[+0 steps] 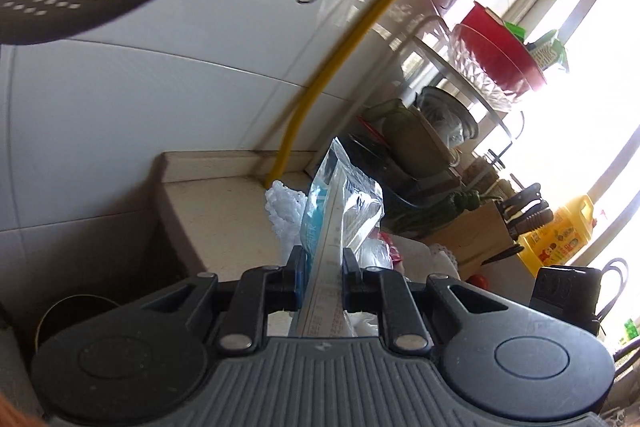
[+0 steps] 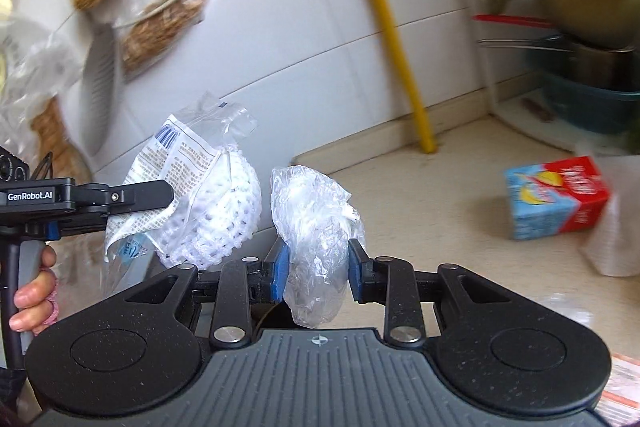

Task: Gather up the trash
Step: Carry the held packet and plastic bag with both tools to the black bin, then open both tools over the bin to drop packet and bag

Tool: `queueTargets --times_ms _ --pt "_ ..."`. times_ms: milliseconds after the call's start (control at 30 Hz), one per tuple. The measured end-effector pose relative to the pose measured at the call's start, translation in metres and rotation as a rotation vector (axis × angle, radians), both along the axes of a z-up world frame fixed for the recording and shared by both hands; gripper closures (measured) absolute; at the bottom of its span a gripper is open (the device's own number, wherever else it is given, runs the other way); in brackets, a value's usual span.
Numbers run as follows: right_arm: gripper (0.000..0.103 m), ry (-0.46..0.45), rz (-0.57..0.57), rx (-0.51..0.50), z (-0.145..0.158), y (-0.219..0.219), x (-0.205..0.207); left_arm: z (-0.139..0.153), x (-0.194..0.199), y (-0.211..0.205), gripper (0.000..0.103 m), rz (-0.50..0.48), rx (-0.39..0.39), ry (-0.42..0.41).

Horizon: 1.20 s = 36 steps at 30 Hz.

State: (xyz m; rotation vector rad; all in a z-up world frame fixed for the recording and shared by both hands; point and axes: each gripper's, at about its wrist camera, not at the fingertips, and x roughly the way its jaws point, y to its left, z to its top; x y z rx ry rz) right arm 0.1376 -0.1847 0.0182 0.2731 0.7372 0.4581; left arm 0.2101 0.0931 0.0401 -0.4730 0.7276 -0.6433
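My left gripper (image 1: 323,259) is shut on a flat printed plastic wrapper (image 1: 338,211) that stands up between its pads. From the right wrist view the same left gripper (image 2: 170,193) comes in from the left, clamping that wrapper (image 2: 176,155) with a white foam fruit net (image 2: 224,211) tucked in it. My right gripper (image 2: 318,267) is shut on a crumpled clear plastic bag (image 2: 316,227), held above the beige counter (image 2: 440,211). A red and blue carton (image 2: 556,197) lies on the counter to the right.
A yellow pipe (image 2: 384,27) runs down the white tiled wall to the counter. Stacked pots and bowls (image 2: 584,39) sit at the right. A rack with a red bowl (image 1: 500,55), a knife block (image 1: 480,231) and a yellow oil jug (image 1: 560,235) line the window side. A hand (image 2: 34,291) holds the left handle.
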Motion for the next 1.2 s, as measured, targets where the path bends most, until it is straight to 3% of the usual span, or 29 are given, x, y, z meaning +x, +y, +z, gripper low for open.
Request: queueTargets --times_ms 367,733,1200 --pt "0.065 0.043 0.189 -0.011 -0.015 0.072 0.021 -0.023 -0.020 0.049 0.091 0.196 0.067 0.026" --pt "0.065 0.112 0.258 -0.056 -0.043 0.113 0.038 -0.049 -0.012 0.065 0.091 0.246 0.137 0.076" --pt "0.063 0.193 0.264 -0.101 -0.077 0.145 0.063 -0.080 0.012 0.062 0.090 0.274 0.264 0.115"
